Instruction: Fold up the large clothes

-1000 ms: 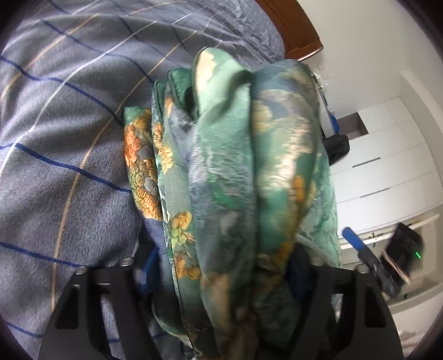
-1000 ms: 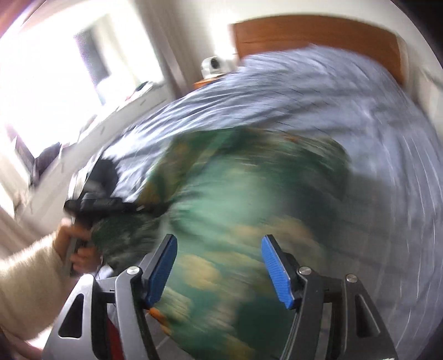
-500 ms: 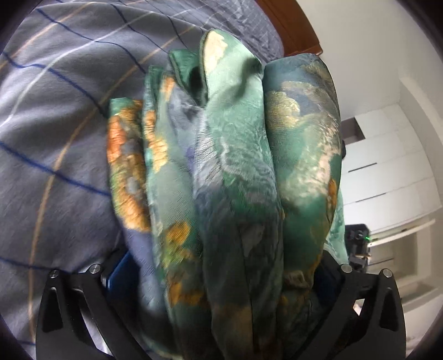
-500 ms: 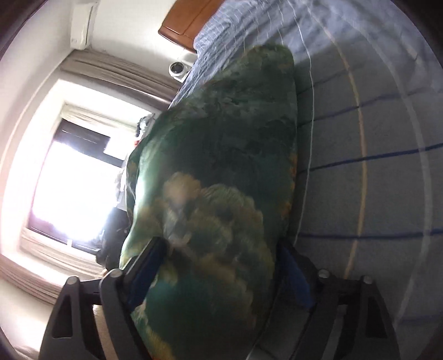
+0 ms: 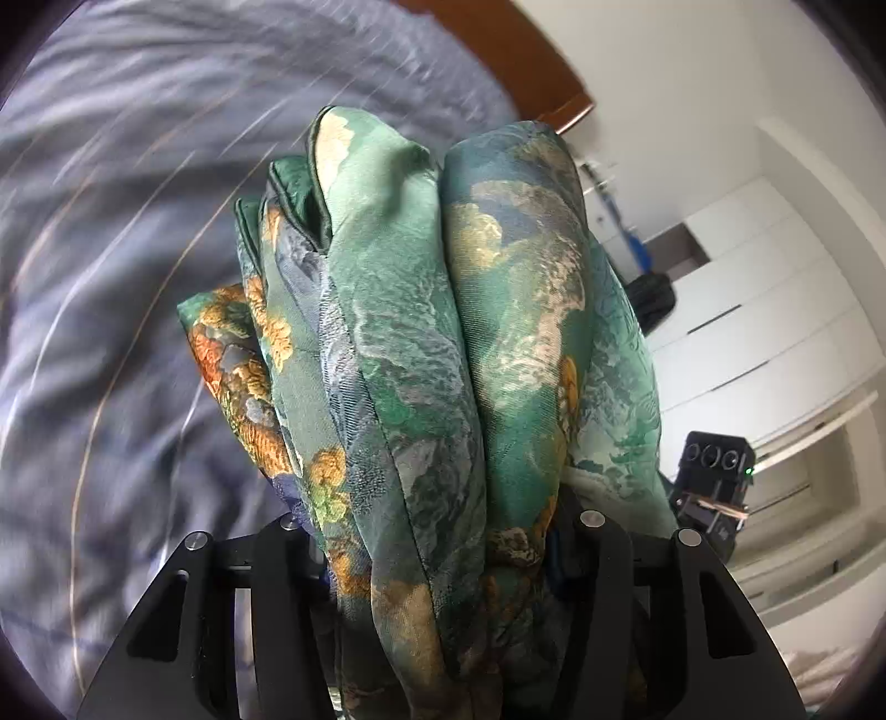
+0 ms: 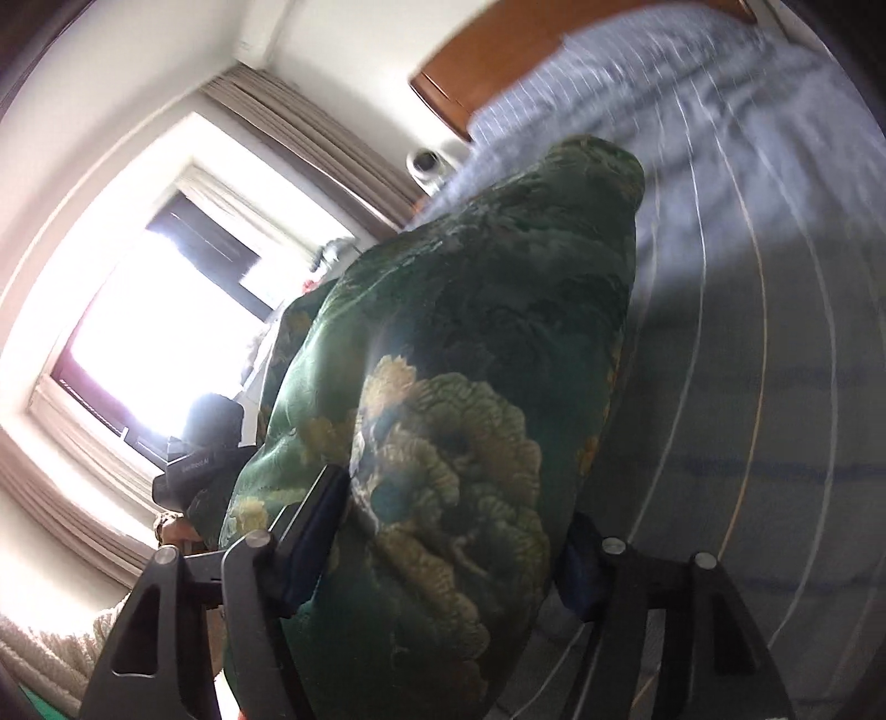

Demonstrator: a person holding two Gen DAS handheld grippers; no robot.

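Item: green floral garment [image 5: 454, 354], folded into a thick bundle, held clear above the striped bed [image 5: 111, 332]. Your left gripper [image 5: 443, 559] and right gripper [image 6: 454, 548] each have jaws clamped on it. The bundle's long axis runs away from both toward the far headboard [image 6: 498, 66]; neither hand is nearer

garment [image 5: 421, 354]: green silky, grey-blue + cream blotches, orange/gold floral print; dk green piping on edge
garment, R view [image 6: 476, 387]: darker green, pale yellow-green flower motif
bedspread [image 5: 111, 310]: grey-blue w/ thin white, tan, blue stripes
headboard [image 5: 498, 50]: red-brown wood
cabinets [image 5: 764, 310]: white
curtains [image 6: 310, 144]: beige-brown
gripper frames: black
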